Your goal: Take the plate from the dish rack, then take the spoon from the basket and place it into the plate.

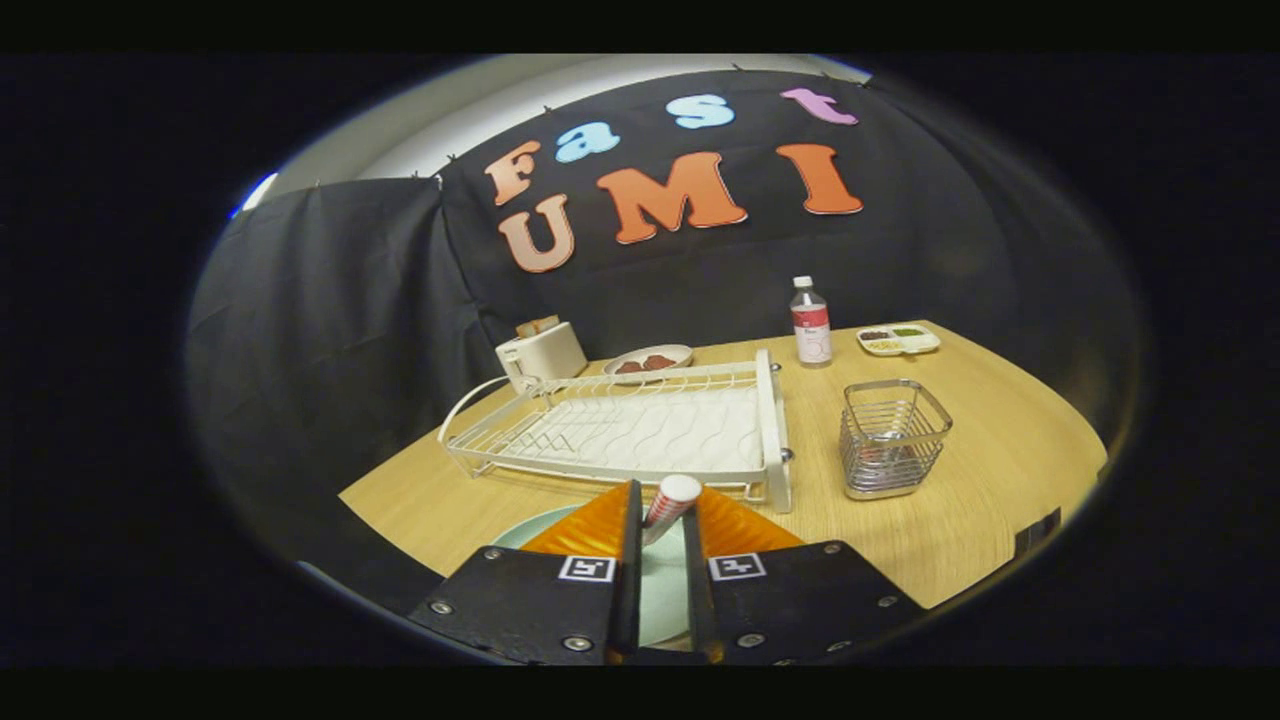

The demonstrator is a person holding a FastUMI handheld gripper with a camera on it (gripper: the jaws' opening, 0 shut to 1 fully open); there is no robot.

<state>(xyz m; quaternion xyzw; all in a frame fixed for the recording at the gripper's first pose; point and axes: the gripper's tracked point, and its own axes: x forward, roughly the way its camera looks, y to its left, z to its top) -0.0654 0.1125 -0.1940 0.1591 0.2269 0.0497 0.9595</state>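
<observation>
My gripper (pixel 663 515) is shut on the spoon (pixel 673 497). Its red-and-white striped handle with a white rounded end sticks up between the fingertips, and the bowl end is hidden below. A pale green plate (pixel 662 592) lies on the wooden table right under the fingers; part of its rim shows to the left of them. Just beyond the fingers stands the white wire dish rack (pixel 640 432) with nothing in it. The square wire basket (pixel 893 437) stands to the right of the rack.
Behind the rack are a white toaster (pixel 541 353) and a plate of brown food (pixel 648 361). A clear bottle with a red label (pixel 811 323) and a small divided tray (pixel 898 340) stand at the back right. The table's front edge is near the fingers.
</observation>
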